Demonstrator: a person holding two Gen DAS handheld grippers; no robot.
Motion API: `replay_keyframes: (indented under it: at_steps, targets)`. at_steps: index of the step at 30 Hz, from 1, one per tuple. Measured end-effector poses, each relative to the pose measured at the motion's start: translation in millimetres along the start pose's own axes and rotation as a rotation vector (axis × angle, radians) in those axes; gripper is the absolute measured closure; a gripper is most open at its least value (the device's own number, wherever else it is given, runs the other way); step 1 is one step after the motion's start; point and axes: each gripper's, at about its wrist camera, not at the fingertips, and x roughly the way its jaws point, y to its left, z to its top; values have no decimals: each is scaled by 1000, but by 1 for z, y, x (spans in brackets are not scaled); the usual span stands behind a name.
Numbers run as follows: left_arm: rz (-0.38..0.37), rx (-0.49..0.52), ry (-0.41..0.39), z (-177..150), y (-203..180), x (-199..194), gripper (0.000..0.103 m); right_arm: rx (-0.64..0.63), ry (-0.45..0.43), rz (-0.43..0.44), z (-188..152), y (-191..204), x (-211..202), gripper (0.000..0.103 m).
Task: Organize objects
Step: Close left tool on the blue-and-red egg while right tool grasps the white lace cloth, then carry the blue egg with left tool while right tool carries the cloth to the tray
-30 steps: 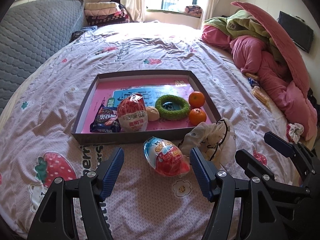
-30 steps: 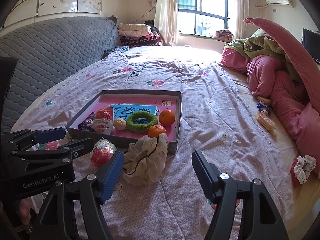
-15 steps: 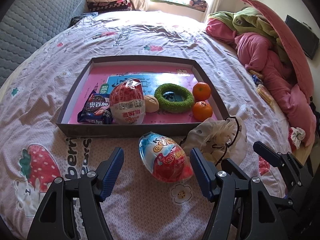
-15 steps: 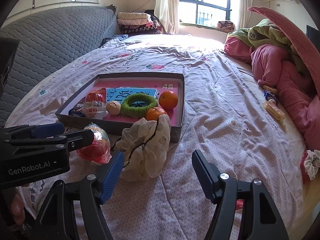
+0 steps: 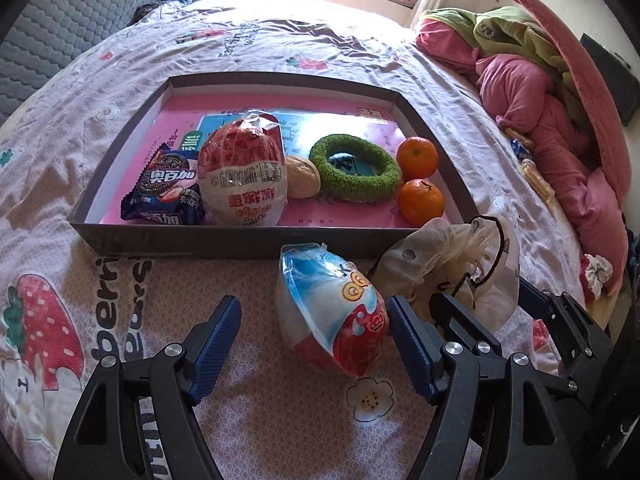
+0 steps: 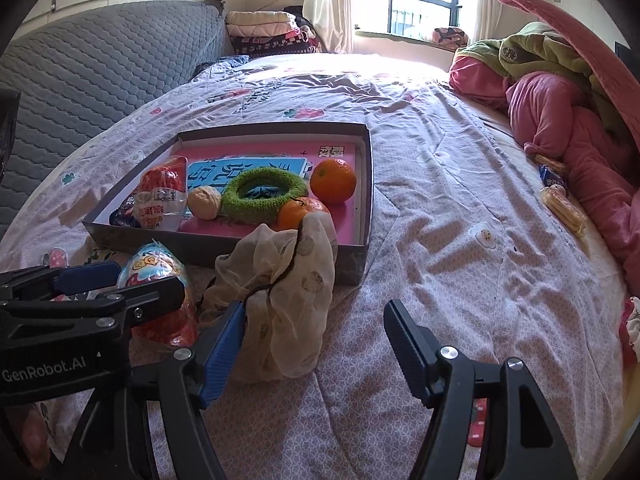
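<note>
Left gripper (image 5: 312, 344) jaws wide, straddling wrapped toy egg (image 5: 334, 308) on bedsheet (image 5: 248, 400), just outside tray (image 5: 240, 242) front wall; pads not touching egg. Right gripper (image 6: 316, 354) jaws spread, holding nothing; left pad against cream drawstring bag (image 6: 284, 280) slumped at tray's front wall. In tray: second egg (image 5: 244, 178), cookie pack (image 5: 168, 190), walnut (image 5: 303, 176), green ring (image 5: 354, 168), two tangerines (image 5: 418, 156).

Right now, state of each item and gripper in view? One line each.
left gripper: open, fingers either side of the blue-and-red egg toy
right gripper: open, holding nothing
blue-and-red egg toy: wrapped, lying on the bedsheet outside the tray
drawstring pouch: crumpled, against the tray's front wall
tray: open-topped, partly filled
red egg toy: wrapped, in tray
</note>
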Motion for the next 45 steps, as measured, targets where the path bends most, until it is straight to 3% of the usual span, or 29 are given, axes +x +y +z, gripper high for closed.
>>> replay_keyframes:
  at_steps: [6,10,13,17,32,45]
  targets:
    - [-6,-27,18,0,9,16,27,-8,15,-1,-2,2,15,37]
    - [-8,-19,10,1,9,18,30,-11,9,20,0,4,19,58]
    - [-9,-7,5,1,9,18,45,-14,10,37,1,6,22,73]
    - [-17,3,-1,2,8,18,47,9,-3,39,2,4,21,82]
    - [-9,11,-41,1,10,5,47,10,-25,39,3,7,10,85]
    - [0,39,-155,12,7,-47,47,5,-139,25,30,11,-37,85]
